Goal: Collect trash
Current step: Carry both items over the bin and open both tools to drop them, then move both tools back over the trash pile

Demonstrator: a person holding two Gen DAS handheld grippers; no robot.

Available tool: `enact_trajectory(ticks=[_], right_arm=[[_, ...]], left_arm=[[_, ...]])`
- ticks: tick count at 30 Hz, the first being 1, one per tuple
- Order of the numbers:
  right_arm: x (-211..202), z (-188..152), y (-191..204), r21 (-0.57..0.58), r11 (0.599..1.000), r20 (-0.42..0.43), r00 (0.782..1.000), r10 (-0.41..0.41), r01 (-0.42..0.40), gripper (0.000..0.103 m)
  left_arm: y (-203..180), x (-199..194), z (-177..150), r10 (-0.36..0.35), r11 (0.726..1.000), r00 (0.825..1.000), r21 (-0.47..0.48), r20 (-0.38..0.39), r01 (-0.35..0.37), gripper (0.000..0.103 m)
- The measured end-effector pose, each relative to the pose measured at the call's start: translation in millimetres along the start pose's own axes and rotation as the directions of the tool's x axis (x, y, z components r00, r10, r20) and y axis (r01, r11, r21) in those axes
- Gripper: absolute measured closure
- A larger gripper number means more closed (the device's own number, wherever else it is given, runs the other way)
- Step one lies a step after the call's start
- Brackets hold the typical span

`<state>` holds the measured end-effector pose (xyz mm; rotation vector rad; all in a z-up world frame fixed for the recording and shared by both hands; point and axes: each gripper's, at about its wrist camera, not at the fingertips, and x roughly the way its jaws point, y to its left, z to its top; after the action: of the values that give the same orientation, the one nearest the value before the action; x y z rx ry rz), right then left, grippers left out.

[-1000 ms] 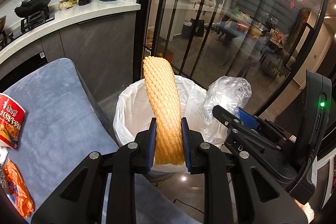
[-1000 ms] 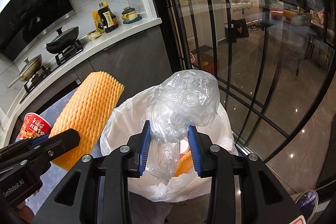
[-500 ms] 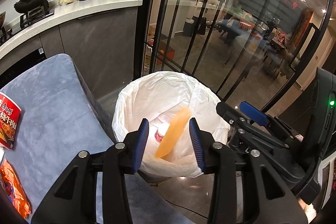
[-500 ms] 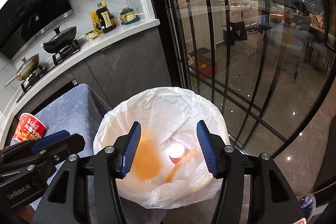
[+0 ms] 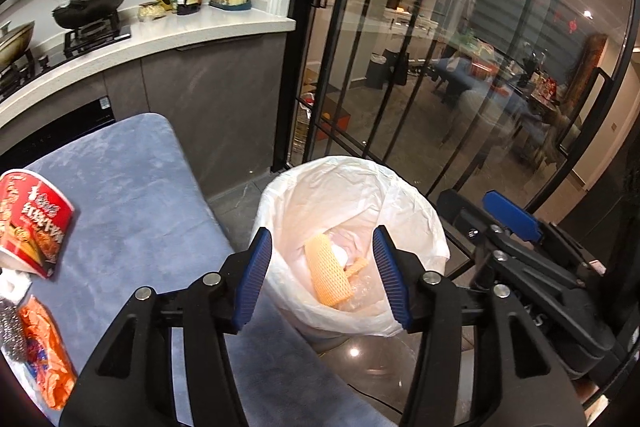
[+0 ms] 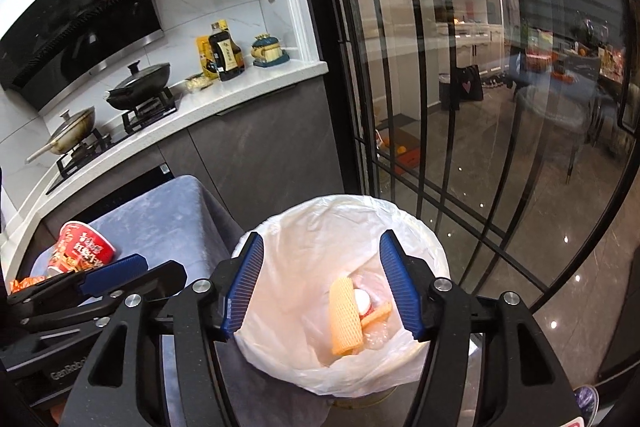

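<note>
Left gripper (image 5: 322, 275): jaws just widened, nothing between them.
Right gripper (image 6: 320, 285): jaws just widened, empty.
Foam net (image 5: 328, 275): below both grippers, inside the lined bin (image 5: 280, 195).
Noodle cup (image 5: 32, 219): left of the left gripper.

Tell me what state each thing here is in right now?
Left gripper: fingers open, nothing between them.
Right gripper: fingers open, nothing between them.
Trash bin: lined with a white bag, partly filled.
Foam net: lying inside the bin.
Noodle cup: tipped on its side on the grey cloth.
Orange wrapper: crumpled on the cloth.
</note>
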<state>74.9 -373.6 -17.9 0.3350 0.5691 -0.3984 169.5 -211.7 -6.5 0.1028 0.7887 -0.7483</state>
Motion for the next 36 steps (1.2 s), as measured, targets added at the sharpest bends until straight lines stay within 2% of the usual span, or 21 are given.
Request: enact_trajectory(ticks=[8,12,19,22,24,30,36], right_arm=[[-23,2,30,-0.032,0.999,0.036,0.999,0.025,-0.023,0.037],[-33,1,51,-0.05,0.998,0.041,0.998,0.049,-0.046,0.036],[-45,-10,99,-0.108,0.988,0.026,0.993,0.115,-0.112,0.036],[-50,-20,125,-0.144,0.978,0.01,0.988,0.153,-0.15,0.036],[-53,-27,140,-0.159,0.971,-0.005,0.984,0.177,-0.176,0.036],[-54,-49,189,-0.198,0.945,-0.07,0.965,0.252,-0.261,0.036],[-47,-74,237,-0.218,0.918,-0.142,0.941,0.307,-0.333,0.036]], left_arm=[[27,-31,-5,0.035,0.999,0.999,-0.041,0.04,-0.033,0.051],[47,-51,-11,0.075,0.995,0.995,-0.069,0.068,-0.071,0.044],[102,-92,-34,0.192,0.972,0.978,-0.156,0.087,-0.177,0.042],[130,-110,-48,0.267,0.948,0.96,-0.203,0.082,-0.246,0.034],[150,-120,-58,0.304,0.93,0.95,-0.239,0.07,-0.279,0.034],[218,-146,-101,0.406,0.855,0.914,-0.35,-0.01,-0.384,0.028],[275,-160,-144,0.436,0.778,0.895,-0.461,-0.091,-0.426,0.028]])
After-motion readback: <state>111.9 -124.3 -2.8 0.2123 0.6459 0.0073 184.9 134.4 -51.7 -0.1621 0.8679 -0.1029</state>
